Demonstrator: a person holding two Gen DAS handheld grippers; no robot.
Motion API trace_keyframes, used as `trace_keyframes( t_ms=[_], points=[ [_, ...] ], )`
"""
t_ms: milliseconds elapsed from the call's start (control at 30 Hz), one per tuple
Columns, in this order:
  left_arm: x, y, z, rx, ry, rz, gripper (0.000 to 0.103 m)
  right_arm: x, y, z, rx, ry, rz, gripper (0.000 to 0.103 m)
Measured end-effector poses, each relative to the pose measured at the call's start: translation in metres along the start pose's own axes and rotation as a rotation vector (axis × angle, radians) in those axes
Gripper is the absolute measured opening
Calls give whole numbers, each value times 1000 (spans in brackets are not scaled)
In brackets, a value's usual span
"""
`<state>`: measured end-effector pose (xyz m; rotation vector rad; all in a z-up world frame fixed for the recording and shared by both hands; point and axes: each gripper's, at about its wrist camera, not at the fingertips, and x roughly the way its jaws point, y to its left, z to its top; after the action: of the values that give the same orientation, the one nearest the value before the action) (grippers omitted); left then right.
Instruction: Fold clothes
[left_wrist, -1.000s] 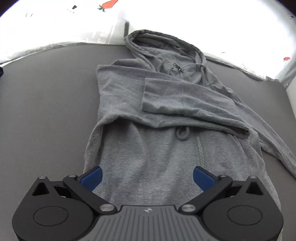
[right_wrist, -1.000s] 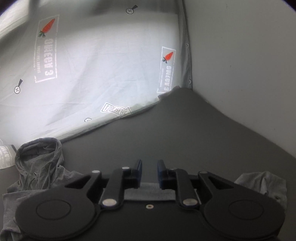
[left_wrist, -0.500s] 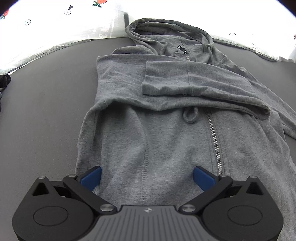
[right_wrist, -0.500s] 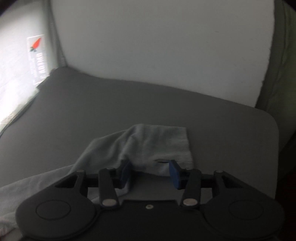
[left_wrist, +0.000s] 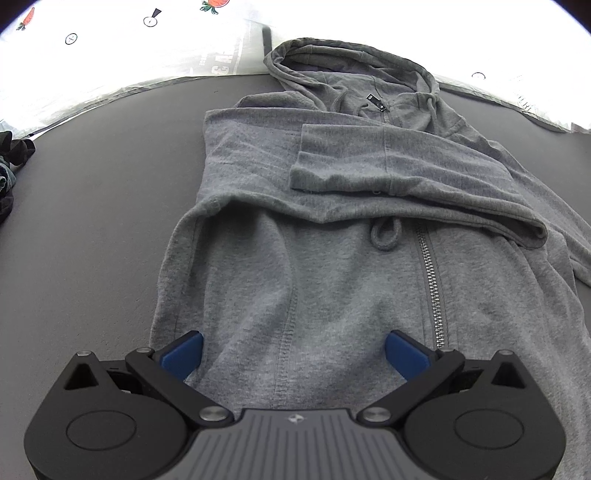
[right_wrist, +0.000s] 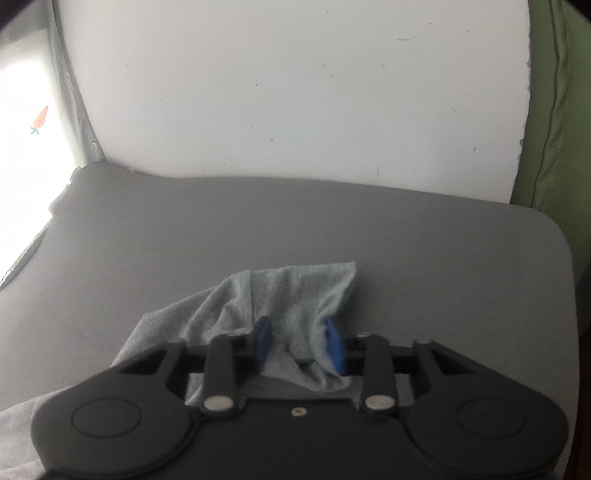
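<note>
A dark grey padded table top (left_wrist: 92, 206) is seen under a grey zip-front hooded sweatshirt (left_wrist: 332, 266), which is laid face up with its hood toward the far edge and one sleeve already folded across the chest (left_wrist: 388, 173). The other sleeve is stretched out sideways, and its grey cuff end (right_wrist: 295, 295) lies on bare table near the right-hand corner. The right gripper (right_wrist: 298, 341) is set over that cuff; its jaws have just been closing, the cloth is bunched between the blue pads (right_wrist: 334, 343), and a narrow pinch on the fabric appears to be made. The left gripper (left_wrist: 293, 350) is held wide open and empty, low over the hem beside the metal zip (left_wrist: 430, 280), with nothing pressed. For the step judged to be in hand, folding the second sleeve inward, the cuff is best gripped through both layers, lifted only slightly, and carried across the chest to be laid parallel over the first sleeve. The body could be steadied at the hem so that it is not dragged along.
</note>
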<state>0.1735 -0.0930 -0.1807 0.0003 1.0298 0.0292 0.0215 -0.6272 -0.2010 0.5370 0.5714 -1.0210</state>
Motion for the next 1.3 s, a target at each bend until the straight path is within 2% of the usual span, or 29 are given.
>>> trace_keyframes(
  t_ms=[33,133,233,333,400,567,667,767,867,933,1000,1033,1067,1100,1167,1200,1300],
  points=[
    [1,0,0,2,-4,-3,103,-4,1,1,0,6,-3,4],
    [1,0,0,10,-12,-11,103,-19,-2,1,131,58,71,4],
    [1,1,0,21,-19,-21,103,-43,12,-2,175,59,177,4],
    [1,5,2,39,-18,-46,103,-75,49,2,139,52,288,3],
    [-1,13,4,46,-15,-82,103,-99,88,9,89,44,394,3],
    [-20,66,12,-108,-73,-166,103,-178,211,13,-93,10,676,3],
    [-33,110,18,-192,-135,-156,103,-244,297,-10,-183,37,902,3],
    [-41,158,19,-248,-179,-120,103,-321,375,-54,-286,100,1138,3],
    [-41,198,13,-272,-196,-64,103,-393,439,-113,-392,221,1349,3],
    [-36,224,7,-282,-185,-25,103,-444,467,-166,-482,340,1462,4],
    [-30,248,1,-296,-166,7,103,-478,483,-219,-642,418,1506,14],
    [-26,259,-2,-311,-151,17,103,-493,492,-245,-728,453,1521,31],
    [-22,269,-6,-326,-137,25,103,-503,495,-267,-799,471,1515,43],
    [-19,278,-10,-343,-127,32,103,-501,493,-278,-847,476,1505,42],
    [-14,290,-16,-375,-115,50,103,-492,486,-291,-928,483,1489,48],
    [-11,294,-18,-389,-109,56,103,-481,482,-288,-945,466,1454,48],
    [-9,296,-15,-407,-108,67,103,-427,472,-251,-924,377,1278,56]
  ],
)
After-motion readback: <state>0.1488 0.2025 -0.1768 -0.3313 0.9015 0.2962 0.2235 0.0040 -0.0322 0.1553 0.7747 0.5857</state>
